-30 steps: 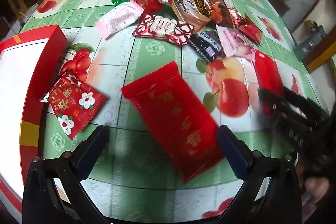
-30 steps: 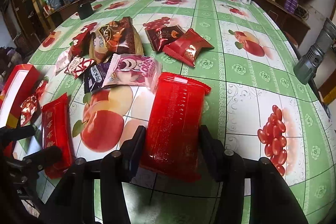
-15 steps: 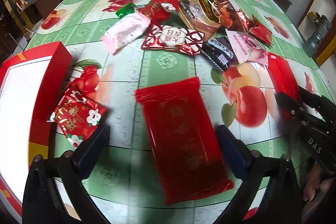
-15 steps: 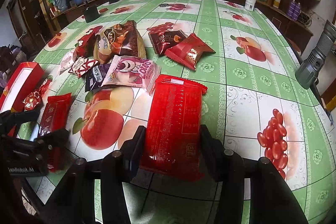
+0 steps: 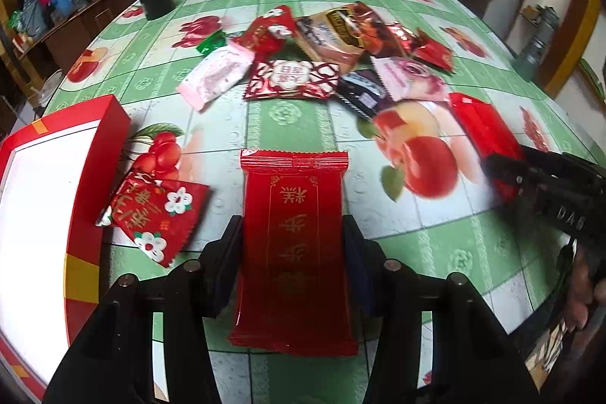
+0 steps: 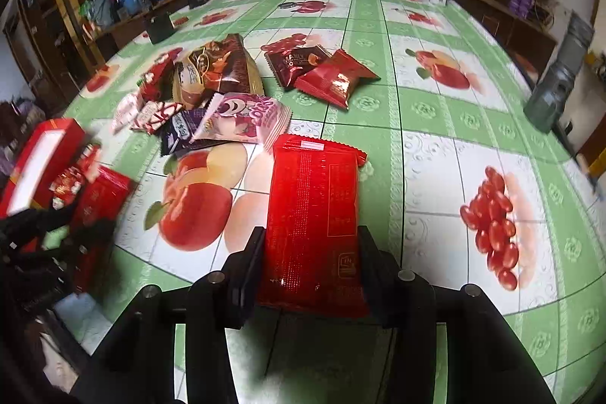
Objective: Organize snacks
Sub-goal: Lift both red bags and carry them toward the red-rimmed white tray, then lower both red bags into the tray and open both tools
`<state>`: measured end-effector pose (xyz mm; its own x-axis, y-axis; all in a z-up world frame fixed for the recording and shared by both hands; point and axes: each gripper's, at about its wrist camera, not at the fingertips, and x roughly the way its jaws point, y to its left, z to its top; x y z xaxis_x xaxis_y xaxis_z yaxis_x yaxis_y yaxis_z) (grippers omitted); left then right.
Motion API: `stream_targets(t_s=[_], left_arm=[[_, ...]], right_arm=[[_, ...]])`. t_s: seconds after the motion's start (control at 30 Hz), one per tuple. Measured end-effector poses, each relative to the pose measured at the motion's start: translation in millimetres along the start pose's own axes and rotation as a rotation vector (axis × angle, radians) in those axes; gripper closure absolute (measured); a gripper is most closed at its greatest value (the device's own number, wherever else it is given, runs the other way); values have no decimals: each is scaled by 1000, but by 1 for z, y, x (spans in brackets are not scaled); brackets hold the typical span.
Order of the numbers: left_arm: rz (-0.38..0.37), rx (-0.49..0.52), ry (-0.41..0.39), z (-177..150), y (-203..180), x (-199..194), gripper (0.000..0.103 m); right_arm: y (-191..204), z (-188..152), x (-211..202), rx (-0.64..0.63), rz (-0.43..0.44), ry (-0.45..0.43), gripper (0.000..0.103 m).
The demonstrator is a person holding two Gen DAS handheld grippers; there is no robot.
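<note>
**Snacks: both red packets pinched**

Left gripper (image 5: 291, 245) has just closed on the flat red foil packet with gold lettering (image 5: 293, 233); right gripper (image 6: 308, 264) clamps its plain red twin (image 6: 314, 214) on the fruit-print tablecloth (image 6: 435, 146). Next, probably: lift toward the red-walled box (image 5: 94, 154).

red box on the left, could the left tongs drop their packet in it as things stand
Probably yes. The left tongs, whose jaws have just closed, grip a long red packet, and the red box lies open-topped beside them. Only a small flowered packet leans on its wall, below the rim.
</note>
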<state>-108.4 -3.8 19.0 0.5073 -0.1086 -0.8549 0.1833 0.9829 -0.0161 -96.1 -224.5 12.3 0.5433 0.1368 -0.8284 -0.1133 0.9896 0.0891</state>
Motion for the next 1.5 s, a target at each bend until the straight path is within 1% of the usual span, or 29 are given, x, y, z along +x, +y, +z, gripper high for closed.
stream_targets(t_s=[0.03,0.17,0.3,0.4,0.53,0.6,0.7,0.87,1.0,1.07,1.17,1.27,1.43,1.5], left_arm=[[-19,-4,-5,-1,0,-2,55],[-39,-7,-46,-1,1,-16,55],[-62,-25,-103,2,7,-37,55],[-58,-34,-156,4,14,-54,55],[-36,-69,-221,3,33,-76,55],[-20,-88,-242,3,43,-83,55],[26,-122,-276,-1,63,-92,55],[105,-212,-297,-13,105,-100,55],[171,-282,-302,-26,139,-103,54],[193,-309,-301,-32,151,-104,54],[226,-347,-296,-43,170,-103,54],[240,-370,-289,-48,181,-102,54],[258,-395,-277,-58,197,-99,54],[262,-407,-267,-62,202,-95,54]], right_arm=[[-5,0,-2,23,35,5,56],[-14,0,-14,60,127,-2,56],[-19,3,-28,98,250,-13,56],[-15,6,-38,114,339,-25,56],[5,11,-44,100,431,-36,56],[20,16,-45,91,480,-37,56],[46,24,-45,62,528,-31,56],[109,38,-42,-12,602,-22,56],[161,45,-36,-75,650,-7,56],[188,46,-33,-110,669,3,56],[221,45,-30,-151,695,19,56],[255,42,-26,-197,710,35,56],[293,31,-22,-253,713,58,57],[303,25,-17,-267,691,61,56]])
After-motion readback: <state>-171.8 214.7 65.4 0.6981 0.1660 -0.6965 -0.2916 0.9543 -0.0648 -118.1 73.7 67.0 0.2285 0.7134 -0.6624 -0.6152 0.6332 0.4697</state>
